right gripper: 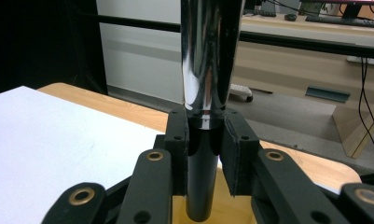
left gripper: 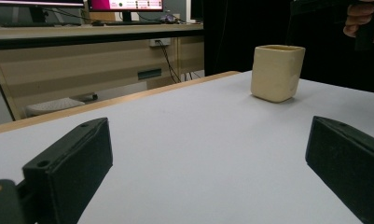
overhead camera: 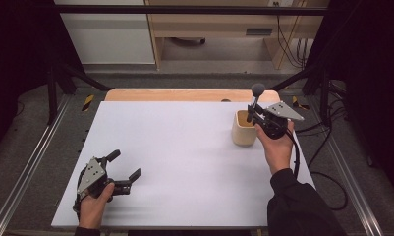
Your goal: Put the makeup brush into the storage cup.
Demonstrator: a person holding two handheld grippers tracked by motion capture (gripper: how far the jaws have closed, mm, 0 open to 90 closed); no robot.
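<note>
Black fingers [right gripper: 204, 154] of the right gripper [overhead camera: 254, 114] fill the bottom of the right gripper view, clenched on a shiny rod [right gripper: 208, 56] that stands upright between them. In the high view that rod [overhead camera: 255, 101] sits right of centre, topped by a grey ball end, with its lower end down at the mouth of a cream cup [overhead camera: 244, 128]. Whether the tip touches the cup's inside is hidden by the gripper.

At the lower left of the high view, the left gripper [overhead camera: 126, 172] rests low over the white desk [overhead camera: 184, 157] with its fingers released and nothing between them. In the left gripper view they stand wide apart at the bottom corners, and the cup [left gripper: 277, 72] stands upright at the upper right, well apart from them.

Judging by this, the pickup of the rod is done and the rod is brought to the cup. What seems left is to lower it fully in and let go, or to stir; the pictures do not settle which. The 2 hands are well apart.
</note>
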